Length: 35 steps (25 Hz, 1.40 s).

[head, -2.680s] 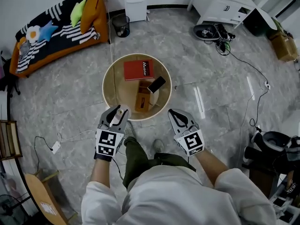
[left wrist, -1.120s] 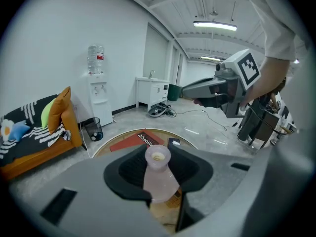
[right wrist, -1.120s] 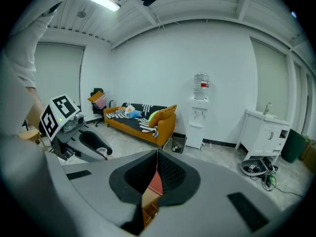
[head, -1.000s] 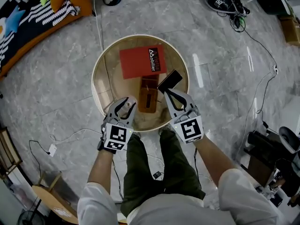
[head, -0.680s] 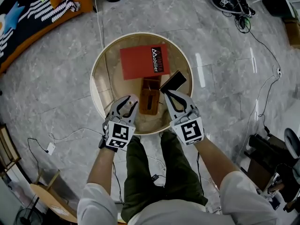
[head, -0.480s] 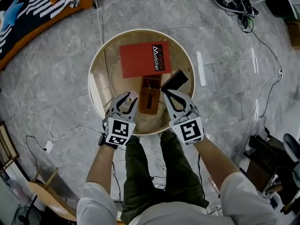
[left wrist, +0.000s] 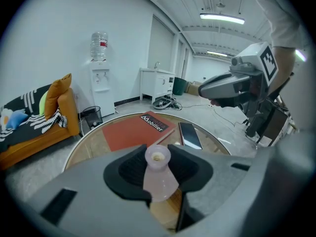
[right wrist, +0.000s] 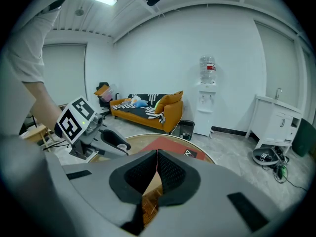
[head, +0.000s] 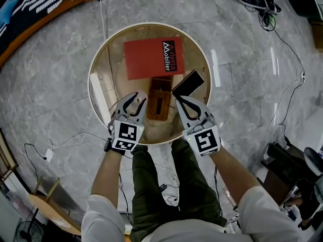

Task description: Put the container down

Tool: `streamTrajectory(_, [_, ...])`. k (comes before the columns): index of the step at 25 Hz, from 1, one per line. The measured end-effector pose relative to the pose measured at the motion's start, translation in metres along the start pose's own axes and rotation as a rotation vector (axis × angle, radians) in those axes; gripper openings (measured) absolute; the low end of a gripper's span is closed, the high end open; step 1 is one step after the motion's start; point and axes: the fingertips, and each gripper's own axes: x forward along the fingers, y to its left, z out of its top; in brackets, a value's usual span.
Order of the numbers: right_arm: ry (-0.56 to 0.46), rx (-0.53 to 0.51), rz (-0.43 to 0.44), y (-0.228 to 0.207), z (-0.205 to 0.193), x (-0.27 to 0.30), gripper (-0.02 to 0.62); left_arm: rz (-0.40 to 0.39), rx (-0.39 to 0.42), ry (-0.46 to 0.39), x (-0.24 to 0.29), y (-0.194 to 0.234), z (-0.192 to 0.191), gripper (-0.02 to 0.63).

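A small pale pink container (left wrist: 158,174) with a round open neck stands between the pads of my left gripper (left wrist: 158,168), which is shut on it. In the head view that gripper (head: 132,101) hovers over the near left part of the round glass table (head: 96,69), with the container (head: 140,97) showing at its tips. My right gripper (head: 179,103) hangs over the near right part, its jaws shut with nothing between them (right wrist: 156,154). The right gripper view also shows the left gripper (right wrist: 98,138) beside it.
On the table lie a red book (head: 151,57) and a black phone (head: 188,82); a wooden box (head: 159,104) sits under the glass. An orange sofa (left wrist: 29,127), a water dispenser (left wrist: 101,78) and a bin (left wrist: 91,116) stand beyond. Cables (head: 65,140) trail on the floor.
Both grippers have moved forward from the table's near rim to over its surface. The left gripper has kept hold of the container and the right has stayed shut.
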Motion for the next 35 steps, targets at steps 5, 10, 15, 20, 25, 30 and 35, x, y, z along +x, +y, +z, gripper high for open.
streamTrajectory(5, [-0.003, -0.012, 0.005, 0.000, -0.010, 0.004, 0.023, -0.004, 0.002, 0.008, 0.009, 0.000, -0.008, 0.135])
streamTrajectory(10, [0.058, 0.042, 0.003, 0.006, -0.022, 0.007, 0.023, -0.007, -0.002, 0.014, 0.016, 0.000, -0.017, 0.135])
streamTrajectory(15, [0.023, 0.010, 0.011, 0.007, -0.024, 0.012, 0.023, -0.011, -0.004, 0.015, 0.021, -0.001, -0.023, 0.135])
streamTrajectory(20, [0.041, 0.025, 0.012, 0.008, -0.031, 0.014, 0.023, -0.011, -0.003, 0.019, 0.028, -0.001, -0.029, 0.135])
streamTrajectory(25, [0.029, 0.008, 0.015, 0.009, -0.035, 0.017, 0.023, -0.016, 0.004, 0.023, 0.031, -0.004, -0.035, 0.135])
streamTrajectory(30, [0.058, 0.031, 0.013, 0.008, -0.039, 0.017, 0.023, -0.018, 0.004, 0.023, 0.033, -0.005, -0.040, 0.135])
streamTrajectory(35, [0.042, 0.017, 0.014, 0.005, -0.041, 0.021, 0.023, -0.014, 0.009, 0.012, 0.035, -0.005, -0.038, 0.135])
